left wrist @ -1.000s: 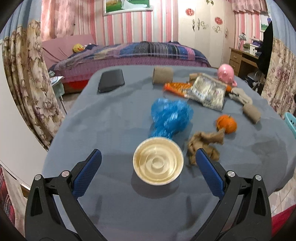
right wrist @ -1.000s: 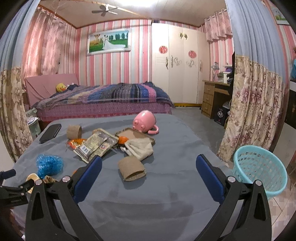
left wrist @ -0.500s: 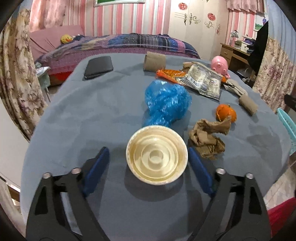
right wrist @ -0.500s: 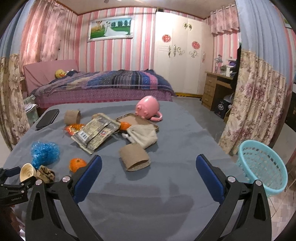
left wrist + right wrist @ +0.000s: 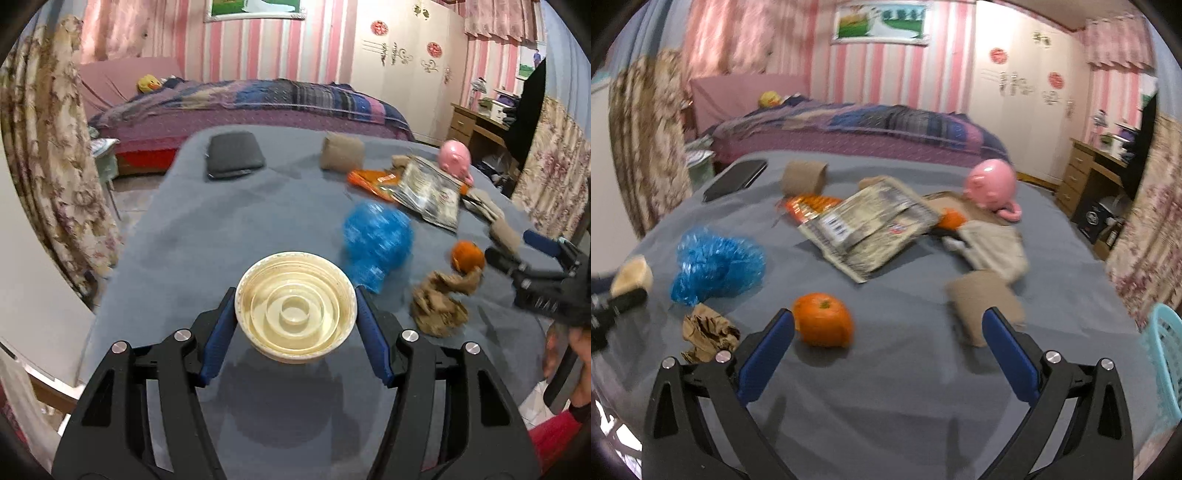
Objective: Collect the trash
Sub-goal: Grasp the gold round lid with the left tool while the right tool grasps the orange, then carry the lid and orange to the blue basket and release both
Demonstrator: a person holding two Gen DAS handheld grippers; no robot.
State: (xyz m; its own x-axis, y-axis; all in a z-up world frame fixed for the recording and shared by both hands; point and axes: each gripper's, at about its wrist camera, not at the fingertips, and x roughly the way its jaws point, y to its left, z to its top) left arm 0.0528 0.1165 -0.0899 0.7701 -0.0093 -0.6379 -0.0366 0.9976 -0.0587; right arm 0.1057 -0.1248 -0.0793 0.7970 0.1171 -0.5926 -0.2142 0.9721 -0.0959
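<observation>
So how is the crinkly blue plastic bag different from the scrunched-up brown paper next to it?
The crinkly blue plastic bag is bright blue and shiny; the scrunched-up brown paper is dull brown. The bag is the bigger, puffier bundle, while the paper is a smaller, flatter wad. The bag lies farther back on the grey tablecloth; the paper sits nearer the table's front edge. Both are crumpled, lie loose on the cloth, and no gripper is touching either.

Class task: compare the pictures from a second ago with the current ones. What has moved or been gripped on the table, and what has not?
The left gripper has moved in around the paper cup; its jaws are closing, the blue pads at the rim. The right gripper, jaws wide and empty, has dropped toward the orange. The blue bag, crumpled paper and wrappers lie unchanged.
</observation>
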